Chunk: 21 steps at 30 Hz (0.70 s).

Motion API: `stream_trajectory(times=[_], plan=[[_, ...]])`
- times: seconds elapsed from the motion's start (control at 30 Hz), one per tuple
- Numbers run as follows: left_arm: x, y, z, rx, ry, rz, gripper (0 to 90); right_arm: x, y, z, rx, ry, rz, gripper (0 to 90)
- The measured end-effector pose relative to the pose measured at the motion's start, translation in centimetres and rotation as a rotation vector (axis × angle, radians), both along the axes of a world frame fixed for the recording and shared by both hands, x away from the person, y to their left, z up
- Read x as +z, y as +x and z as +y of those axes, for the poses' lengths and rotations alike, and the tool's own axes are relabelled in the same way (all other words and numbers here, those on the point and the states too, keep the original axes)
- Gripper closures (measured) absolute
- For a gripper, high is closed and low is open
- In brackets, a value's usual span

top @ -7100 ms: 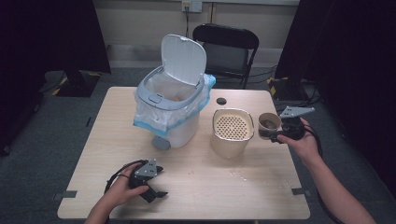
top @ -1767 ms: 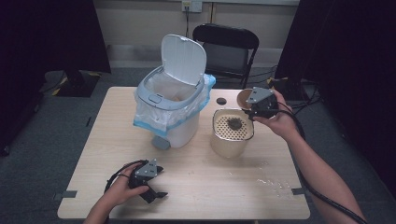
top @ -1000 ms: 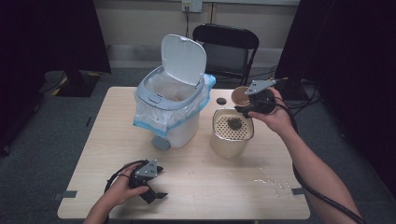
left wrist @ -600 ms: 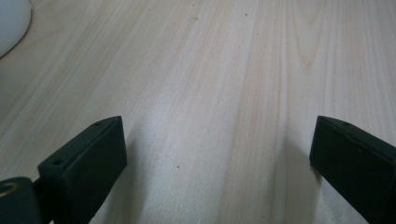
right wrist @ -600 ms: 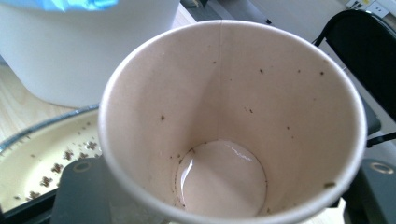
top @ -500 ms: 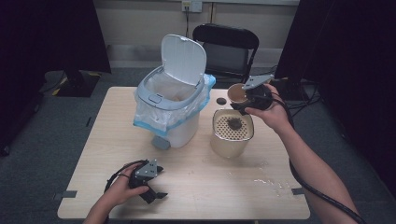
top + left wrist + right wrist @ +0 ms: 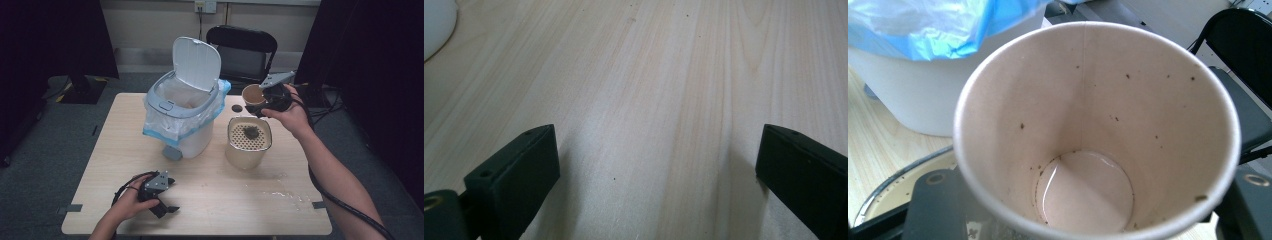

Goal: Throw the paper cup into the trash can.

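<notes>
While the left gripper point(image 7: 161, 200) rests on the near part of the table point(image 7: 250, 200) in the high view, its jaws spread with nothing between them, the right gripper point(image 7: 264, 100) holds a paper cup point(image 7: 253, 95) in the air above the far edge of a cream strainer pot point(image 7: 248, 142), just right of the white bin point(image 7: 182, 117) with its lid up and its blue liner. A dark clump point(image 7: 250, 132) lies on the strainer's perforated top, and a small dark disc point(image 7: 236, 108) sits on the table between bin and pot. In the left gripper view, the two black jaws stand wide apart over bare pale wood point(image 7: 659, 100). In the right gripper view, the cup point(image 7: 1093, 130) sits clamped between the jaws, its mouth facing the camera, with dark specks on the inner wall and a wet film at the bottom; the bin's blue liner point(image 7: 938, 25) and the pot's rim point(image 7: 893, 185) show behind it.
</notes>
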State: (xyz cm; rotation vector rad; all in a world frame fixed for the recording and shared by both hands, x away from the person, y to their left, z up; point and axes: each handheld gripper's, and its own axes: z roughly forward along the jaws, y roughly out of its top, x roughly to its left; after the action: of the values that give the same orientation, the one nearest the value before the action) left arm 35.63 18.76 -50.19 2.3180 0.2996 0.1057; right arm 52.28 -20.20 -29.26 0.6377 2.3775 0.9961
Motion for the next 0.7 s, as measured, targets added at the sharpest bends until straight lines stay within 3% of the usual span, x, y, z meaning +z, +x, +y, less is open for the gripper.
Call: stream_trajectory(times=[0.7], plan=[[0.0,0.0,0.0,-0.001,0.001,0.000,3.3,3.2,0.4,1.3,0.010,0.041,0.032,28.8]])
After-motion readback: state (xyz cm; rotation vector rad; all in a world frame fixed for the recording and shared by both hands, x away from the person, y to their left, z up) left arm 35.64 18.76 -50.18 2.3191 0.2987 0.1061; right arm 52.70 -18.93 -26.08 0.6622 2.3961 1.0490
